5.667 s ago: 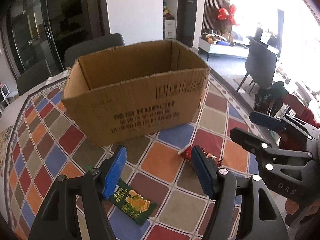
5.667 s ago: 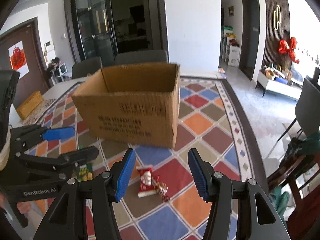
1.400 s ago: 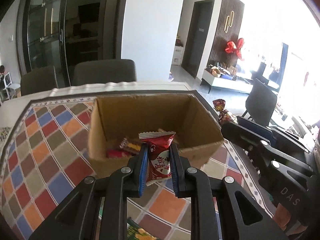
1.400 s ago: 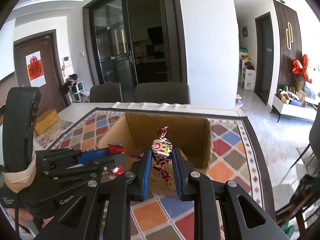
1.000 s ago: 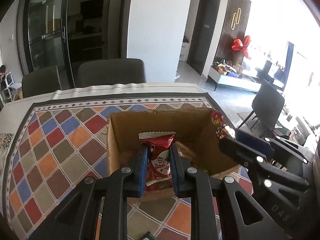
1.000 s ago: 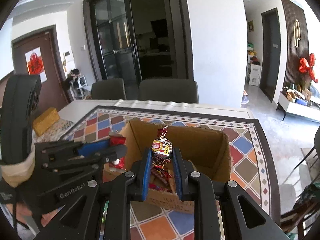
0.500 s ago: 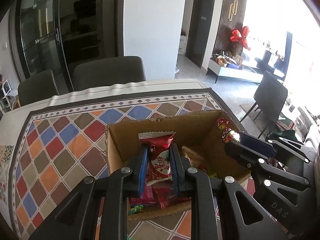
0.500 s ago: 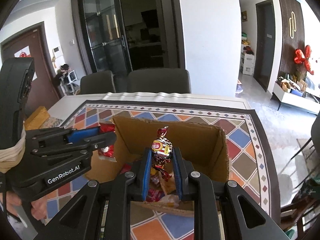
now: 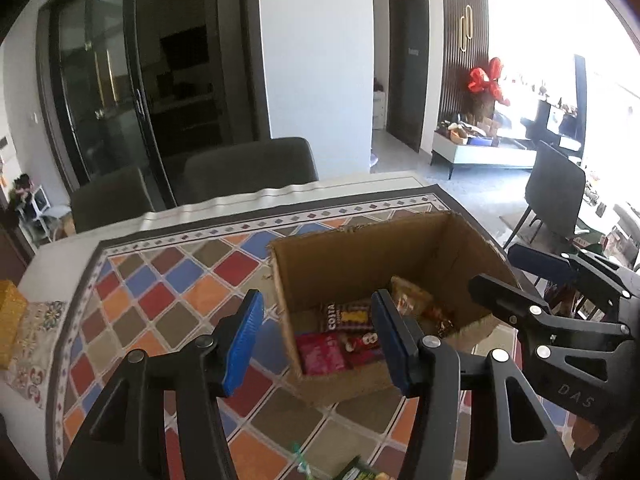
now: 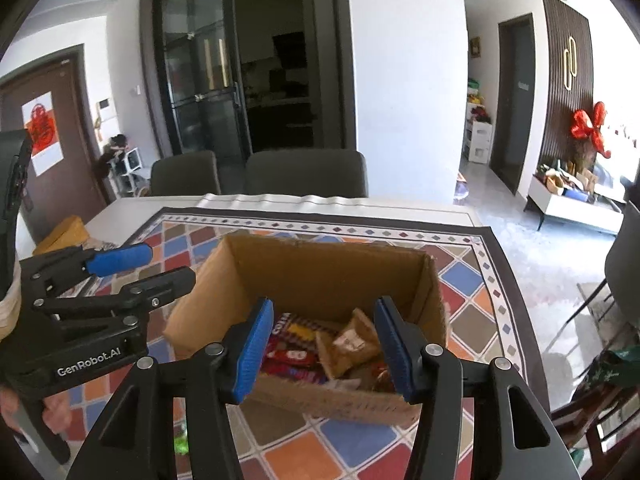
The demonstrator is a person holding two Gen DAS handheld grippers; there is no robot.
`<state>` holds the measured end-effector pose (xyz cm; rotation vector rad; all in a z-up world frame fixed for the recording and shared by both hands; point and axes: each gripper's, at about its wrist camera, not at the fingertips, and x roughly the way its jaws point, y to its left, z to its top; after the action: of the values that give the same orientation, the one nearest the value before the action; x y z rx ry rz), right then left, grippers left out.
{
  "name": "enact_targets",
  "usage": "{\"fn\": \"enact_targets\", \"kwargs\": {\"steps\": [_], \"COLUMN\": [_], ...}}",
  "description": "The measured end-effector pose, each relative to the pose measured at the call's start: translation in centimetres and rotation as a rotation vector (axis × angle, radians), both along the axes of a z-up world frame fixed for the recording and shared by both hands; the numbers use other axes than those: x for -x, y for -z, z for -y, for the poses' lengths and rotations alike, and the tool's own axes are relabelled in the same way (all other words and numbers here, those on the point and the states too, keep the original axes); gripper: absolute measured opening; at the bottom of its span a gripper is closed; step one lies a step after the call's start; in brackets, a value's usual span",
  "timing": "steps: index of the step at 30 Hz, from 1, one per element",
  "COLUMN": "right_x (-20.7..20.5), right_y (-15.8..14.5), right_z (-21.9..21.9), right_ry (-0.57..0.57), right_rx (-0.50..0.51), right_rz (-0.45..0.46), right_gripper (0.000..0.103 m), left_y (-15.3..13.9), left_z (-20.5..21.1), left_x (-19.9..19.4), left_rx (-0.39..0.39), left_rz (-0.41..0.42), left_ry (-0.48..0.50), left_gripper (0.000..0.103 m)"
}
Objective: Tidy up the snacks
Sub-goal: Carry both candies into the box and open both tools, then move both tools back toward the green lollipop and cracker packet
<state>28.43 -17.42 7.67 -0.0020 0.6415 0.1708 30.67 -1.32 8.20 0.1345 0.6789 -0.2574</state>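
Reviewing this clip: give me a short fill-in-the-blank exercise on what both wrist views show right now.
1. The snack packets lie inside an open ____ box.
2. Nothing is between the jaws of the left gripper, which are ____ at this moment.
3. The pads on the fingers of the right gripper are coloured ____.
4. The box stands on a tablecloth patterned with coloured ____.

Missing words: cardboard; opening; blue; diamonds
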Motion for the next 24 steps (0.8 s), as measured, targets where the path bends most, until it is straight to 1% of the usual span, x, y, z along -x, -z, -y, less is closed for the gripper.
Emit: {"fn": "enact_targets", "kwargs": {"steps": [5,8,11,20,24], "right_x": [2.3,3.6,4.7,6.9,7.6], "right_y": [-0.4,-0.4,0.0,2.5,4.0], "right_z": [-1.3,-2.1,-3.2,-5.8,-6.6], "right_ry": [-0.028,-0.055,-0.086,-0.155,-0.176], "right_rx": [0.005,-0.005,-0.001,0.02,0.027], "right_rz": [0.034,0.043,0.042,-0.019,-0.057], "right_gripper": [0.054,0.054,0.054,0.054,0.054], "left_y": [-0.6,-0.6,0.0,2.9,4.2], "left_z": [-1.6,-2.3,-3.4,-5.1,-5.6], "left_x": [3.0,4.2,5.5,8.9,9.6], "left_rx": [-0.02,-0.015,-0.015,-0.047,-0.061], "left_rz": [0.046,0.048,0.047,0.026,0.009], "left_ry": [0.0,0.0,0.0,0.025,0.038], "left_gripper": [0.056,0.056,0.056,0.056,0.056]}}
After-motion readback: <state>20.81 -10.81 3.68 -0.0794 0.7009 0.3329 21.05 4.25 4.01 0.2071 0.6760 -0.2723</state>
